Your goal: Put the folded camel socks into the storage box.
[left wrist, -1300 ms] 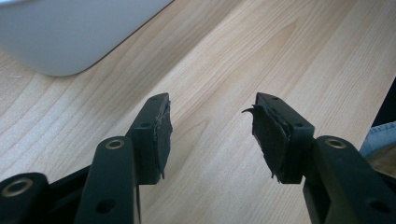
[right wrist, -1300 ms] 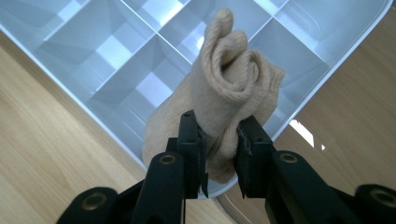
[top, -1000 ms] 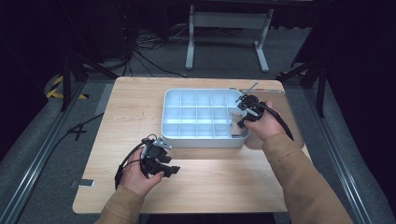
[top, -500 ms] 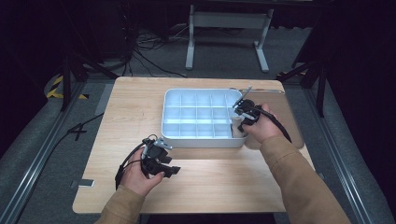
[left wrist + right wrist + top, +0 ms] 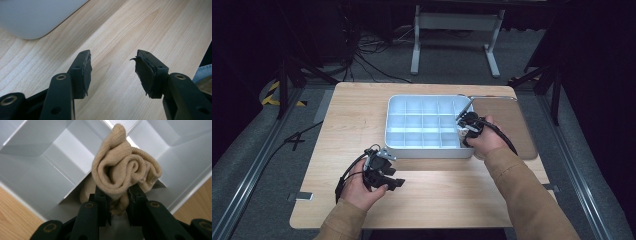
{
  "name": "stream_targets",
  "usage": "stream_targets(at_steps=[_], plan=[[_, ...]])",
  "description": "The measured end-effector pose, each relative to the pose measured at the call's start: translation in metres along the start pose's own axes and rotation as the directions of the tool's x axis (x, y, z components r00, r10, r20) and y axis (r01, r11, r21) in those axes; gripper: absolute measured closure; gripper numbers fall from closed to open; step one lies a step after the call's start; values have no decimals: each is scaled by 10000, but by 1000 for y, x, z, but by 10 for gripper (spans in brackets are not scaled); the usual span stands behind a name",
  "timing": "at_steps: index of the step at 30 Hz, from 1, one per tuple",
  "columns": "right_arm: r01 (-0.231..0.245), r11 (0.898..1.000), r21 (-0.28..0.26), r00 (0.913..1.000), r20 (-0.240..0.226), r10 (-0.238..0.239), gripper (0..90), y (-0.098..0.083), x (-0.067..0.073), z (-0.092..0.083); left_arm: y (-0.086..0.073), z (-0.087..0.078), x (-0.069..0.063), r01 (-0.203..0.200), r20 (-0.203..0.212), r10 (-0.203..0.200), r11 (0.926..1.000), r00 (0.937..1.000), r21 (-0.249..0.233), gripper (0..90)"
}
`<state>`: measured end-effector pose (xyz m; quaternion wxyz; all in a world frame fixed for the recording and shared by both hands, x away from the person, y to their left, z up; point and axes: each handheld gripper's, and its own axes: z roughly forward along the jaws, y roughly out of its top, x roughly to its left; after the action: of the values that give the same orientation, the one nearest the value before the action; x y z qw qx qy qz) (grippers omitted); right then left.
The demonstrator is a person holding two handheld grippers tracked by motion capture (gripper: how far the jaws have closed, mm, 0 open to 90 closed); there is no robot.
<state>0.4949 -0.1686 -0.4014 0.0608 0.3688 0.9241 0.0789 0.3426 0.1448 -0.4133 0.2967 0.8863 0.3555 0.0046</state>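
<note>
A rolled beige sock [image 5: 125, 173] is clamped between the jaws of the right gripper [image 5: 118, 202], the pads pressing into its lower folds while the roll bulges out above them. The sock is held over a compartment at the near right corner of the white tray [image 5: 392, 120], just inside the tray's rim; whether it touches the compartment floor cannot be told. In the high view the right gripper [image 5: 468, 125] is seen at the tray's right end, pointed down into that corner, with the right hand [image 5: 484, 142] behind it and a tan sleeve [image 5: 527, 195] running back to the near edge.

The tray is divided into a grid of small compartments and is set on the far middle of the wooden table [image 5: 352, 105]. A brown mat [image 5: 507, 120] is laid just right of the tray.

The left gripper [image 5: 384, 172] is held in the left hand [image 5: 359, 190] over bare table, near the tray's near left corner but apart from it. In its own view the left gripper [image 5: 112, 71] is shown with jaws spread apart and nothing between them, only wood grain beneath and a rounded corner of the tray [image 5: 32, 17] at the far left.
</note>
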Motion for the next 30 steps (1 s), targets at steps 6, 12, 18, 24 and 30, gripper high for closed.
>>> stream_targets(at_steps=[6,12,18,24,30], plan=[[-81,9985,545,10000,27,80,737,3,-1,16,-4,-2,1,83,-56,-83,10000,9999,26,473],[-89,9979,645,10000,5,89,738,4,-1,19,-7,-3,3,137,-94,-136,9999,9999,63,473],[-73,9986,532,10000,-38,75,718,3,-2,17,-7,-3,3,94,-122,-93,9999,9999,40,471],[-50,9997,248,9988,-493,62,632,-1,-2,8,-7,-3,3,201,-39,-201,9998,9998,-12,473],[-54,9999,104,9993,-374,58,576,-5,1,-5,-10,-5,3,288,-57,-288,9996,9996,-10,473]])
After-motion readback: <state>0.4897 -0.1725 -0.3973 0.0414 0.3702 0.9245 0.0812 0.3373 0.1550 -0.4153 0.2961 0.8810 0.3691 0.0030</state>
